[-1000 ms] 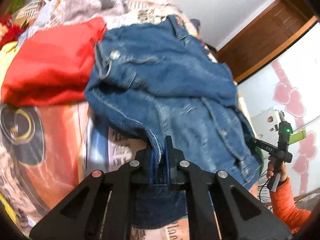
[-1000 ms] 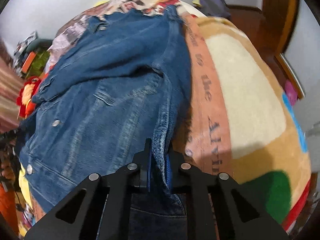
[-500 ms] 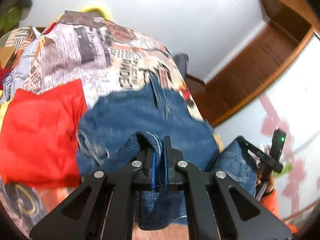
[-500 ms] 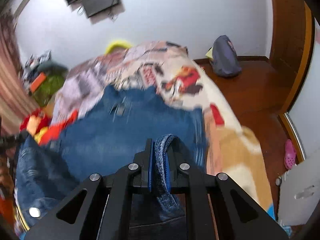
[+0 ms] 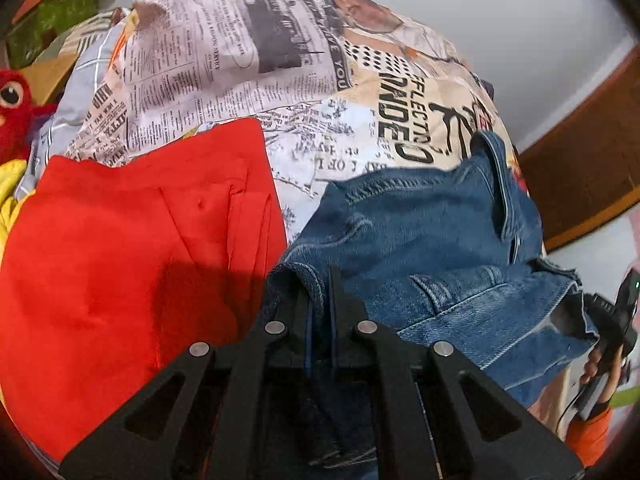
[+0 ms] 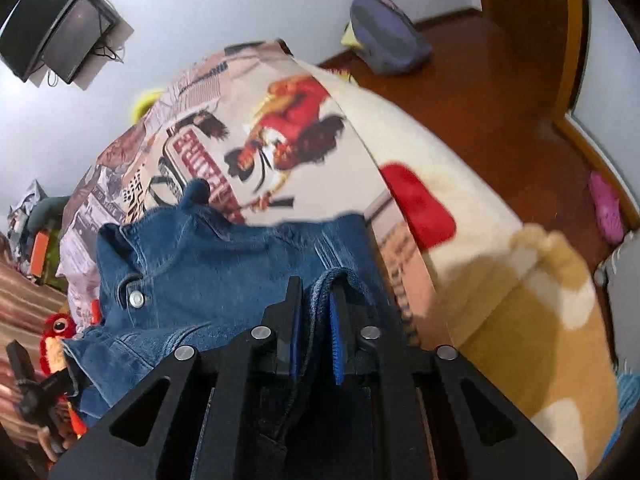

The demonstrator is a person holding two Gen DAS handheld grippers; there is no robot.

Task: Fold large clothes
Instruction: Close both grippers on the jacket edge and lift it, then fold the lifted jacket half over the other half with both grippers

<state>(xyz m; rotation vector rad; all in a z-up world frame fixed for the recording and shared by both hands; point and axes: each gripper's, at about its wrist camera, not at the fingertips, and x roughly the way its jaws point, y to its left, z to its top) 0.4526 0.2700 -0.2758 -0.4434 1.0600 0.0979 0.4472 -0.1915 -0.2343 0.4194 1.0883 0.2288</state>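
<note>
A blue denim jacket (image 5: 420,248) lies folded over on the printed bedspread (image 5: 280,64). My left gripper (image 5: 320,292) is shut on a folded denim edge at the jacket's left side. My right gripper (image 6: 316,300) holds a denim fold (image 6: 336,280) between its pads at the jacket's right side, jaws slightly apart around the cloth. The jacket (image 6: 224,264) shows a metal button (image 6: 136,299) in the right wrist view. The right gripper also shows at the far right of the left wrist view (image 5: 612,320).
A folded red garment (image 5: 132,248) lies just left of the jacket. A red plush toy (image 5: 12,112) sits at the bed's left edge. A grey backpack (image 6: 384,36) lies on the wooden floor (image 6: 500,92). A wall screen (image 6: 60,24) hangs beyond the bed.
Both grippers carried the jacket's lower hem up and forward over the jacket, then came down toward the bed. The jacket is now folded to about half its length.
</note>
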